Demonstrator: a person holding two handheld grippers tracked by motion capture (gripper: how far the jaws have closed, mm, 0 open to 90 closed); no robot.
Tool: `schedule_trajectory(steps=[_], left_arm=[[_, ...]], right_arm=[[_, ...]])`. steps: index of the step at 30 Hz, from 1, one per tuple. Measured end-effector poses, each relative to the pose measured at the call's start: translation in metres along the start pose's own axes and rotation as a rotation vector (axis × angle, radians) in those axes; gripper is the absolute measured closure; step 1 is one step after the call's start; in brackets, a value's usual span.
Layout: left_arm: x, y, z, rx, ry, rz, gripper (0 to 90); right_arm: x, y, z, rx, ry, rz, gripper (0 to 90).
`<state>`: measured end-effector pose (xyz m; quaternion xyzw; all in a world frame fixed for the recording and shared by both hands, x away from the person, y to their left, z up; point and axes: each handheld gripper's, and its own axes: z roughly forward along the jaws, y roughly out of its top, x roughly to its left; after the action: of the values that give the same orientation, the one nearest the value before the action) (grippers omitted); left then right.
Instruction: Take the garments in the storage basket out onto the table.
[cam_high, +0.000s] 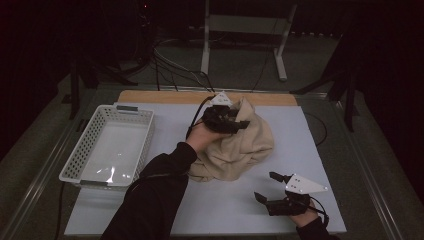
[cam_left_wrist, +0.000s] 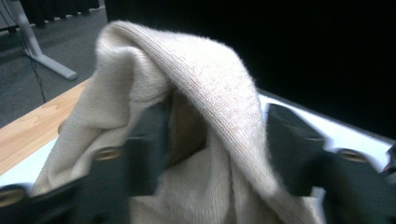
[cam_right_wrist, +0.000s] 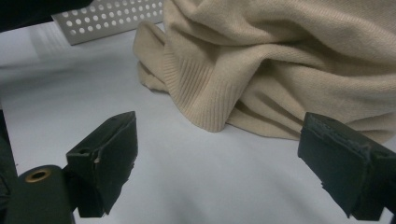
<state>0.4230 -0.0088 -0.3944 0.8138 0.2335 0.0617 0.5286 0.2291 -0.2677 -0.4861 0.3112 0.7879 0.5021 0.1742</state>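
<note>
Item under handling: a beige knitted sweater (cam_high: 235, 147), bunched in a loose heap at the middle of the white table mat (cam_high: 200, 210), nearer the far edge than the near one.
Sweater condition: crumpled, folds stacked on one another; a ribbed hem (cam_right_wrist: 196, 88) lies on the mat at the near side of the heap, and a raised fold stands up at the top.
Left gripper (cam_high: 231, 121): at the top of the heap, reached in over the sweater from the person's left forearm.
Left gripper jaws: apart. In the left gripper view a raised ridge of the knit (cam_left_wrist: 219, 88) runs up between them; one jaw sits against the cloth, the other stands clear of it, so the fabric is not clamped.
Right gripper (cam_high: 267, 186): low over the mat at the near right, well apart from the left one and near the sweater's right flank.
Right gripper jaws: wide apart, nothing between them but bare mat; the sweater lies ahead of them, untouched.
Basket (cam_high: 131, 114): white perforated plastic, at the left of the mat, apart from the sweater.
Table: a wooden strip (cam_high: 150, 96) shows beyond the mat's far edge.
</note>
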Motion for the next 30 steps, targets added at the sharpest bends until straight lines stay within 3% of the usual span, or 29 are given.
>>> schedule_trajectory(steps=[1,7,8,9,10,19,30], left_arm=[[0.0,0.002,-0.003,-0.006,0.012,-0.007,35.4],[0.0,0.013,-0.02,-0.048,0.013,-0.053,13.5],[0.001,0.014,-0.022,-0.055,-0.008,-0.051,13.5],[0.001,0.017,-0.026,-0.05,-0.012,-0.056,2.9],[0.001,0.017,-0.026,-0.05,-0.012,-0.056,1.4],[-0.004,0.02,-0.043,-0.01,0.024,0.006,0.2],[-0.014,0.013,-0.059,0.007,0.002,0.021,0.1]], right_arm=[[0.0,0.0,0.0,0.001,0.0,0.0,12.2],[0.0,0.0,0.001,0.003,0.002,0.002,12.2],[0.0,0.0,0.001,0.003,0.002,0.002,12.2],[0.0,0.0,0.001,0.003,0.002,0.002,12.2],[0.0,0.0,0.001,0.003,0.002,0.002,12.2],[0.0,0.0,0.002,0.008,0.005,0.003,12.2],[0.0,0.0,0.002,0.007,0.003,0.006,12.2]])
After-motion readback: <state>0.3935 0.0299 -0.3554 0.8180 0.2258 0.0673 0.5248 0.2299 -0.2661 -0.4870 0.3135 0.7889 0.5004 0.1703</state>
